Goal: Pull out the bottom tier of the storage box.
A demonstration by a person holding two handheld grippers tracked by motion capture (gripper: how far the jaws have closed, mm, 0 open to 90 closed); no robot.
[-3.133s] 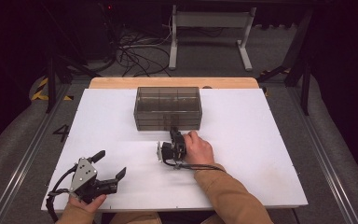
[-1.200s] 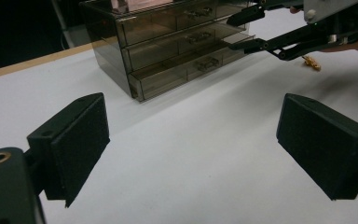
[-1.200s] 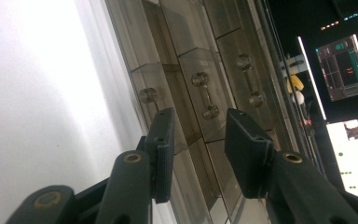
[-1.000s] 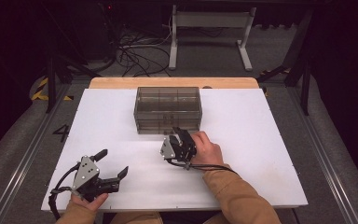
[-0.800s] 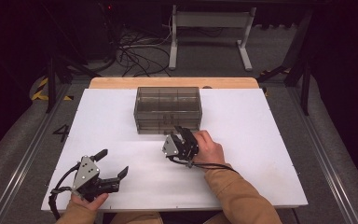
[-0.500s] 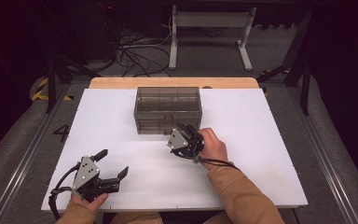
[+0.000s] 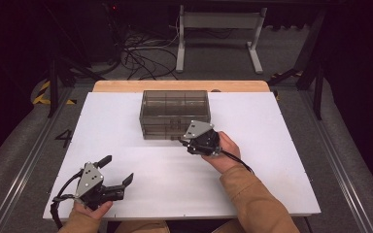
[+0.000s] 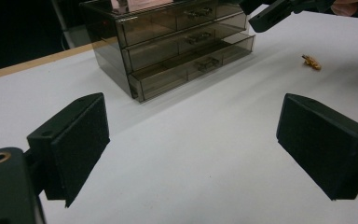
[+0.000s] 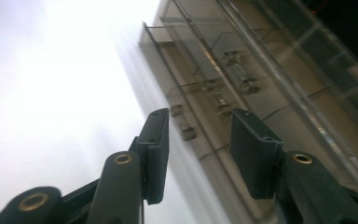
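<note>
One gold bit [image 8: 311, 62] lies near drawer cabinet [image 7: 175, 114].

I count one drawer chest [image 7: 175, 114] with three drawers ahead of my fingers, one small golden piece [image 8: 311, 61], and two grippers.

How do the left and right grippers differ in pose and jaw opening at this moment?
The left gripper rests low near the table's front edge, jaws spread wide; the right gripper is raised at the smoky drawer box, jaws narrower. The left is far from the box; the right points at its drawer handles. Neither holds anything.
</note>
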